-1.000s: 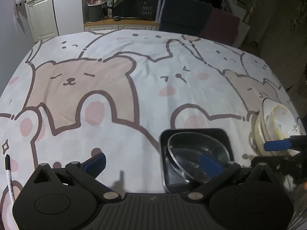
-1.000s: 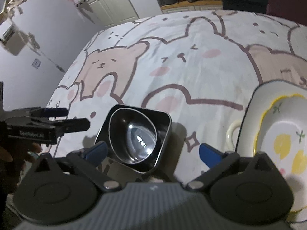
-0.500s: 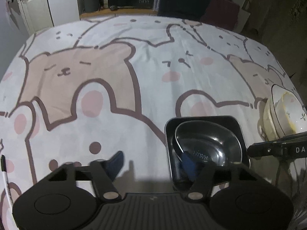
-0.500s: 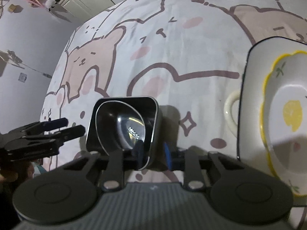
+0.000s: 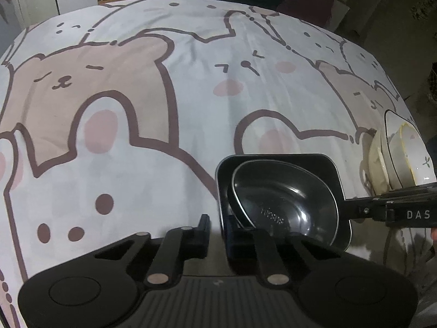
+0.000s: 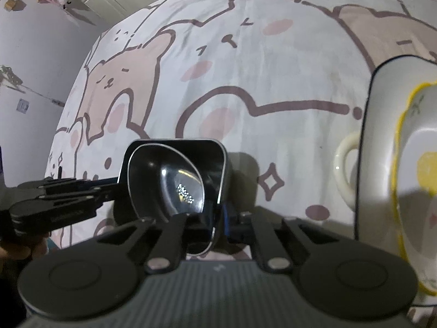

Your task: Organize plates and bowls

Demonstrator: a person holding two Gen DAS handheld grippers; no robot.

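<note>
A black square dish point(image 5: 300, 160) sits on the bear-print cloth with an oval steel bowl point(image 5: 284, 199) lying inside it. My left gripper point(image 5: 218, 229) straddles the dish's left wall; its jaws are closing with that wall between the pads. From the right, my right gripper point(image 5: 344, 208) reaches the dish's opposite side. In the right wrist view my right gripper point(image 6: 215, 216) is shut on the near wall of the dish point(image 6: 191, 143), one finger inside next to the steel bowl point(image 6: 169, 186), one outside. The left gripper point(image 6: 117, 186) meets the dish's left side there.
A stack of white plates point(image 6: 382, 136) with a yellow-rimmed bowl point(image 6: 426, 164) on top stands close to the right of the dish, over a cream handled dish point(image 6: 344, 169). The same stack point(image 5: 404, 153) shows at the left wrist view's right edge. Cabinets stand beyond the table.
Both grippers came down from wide open and closed on opposite walls of the black dish. The dish and the steel bowl kept their place.
</note>
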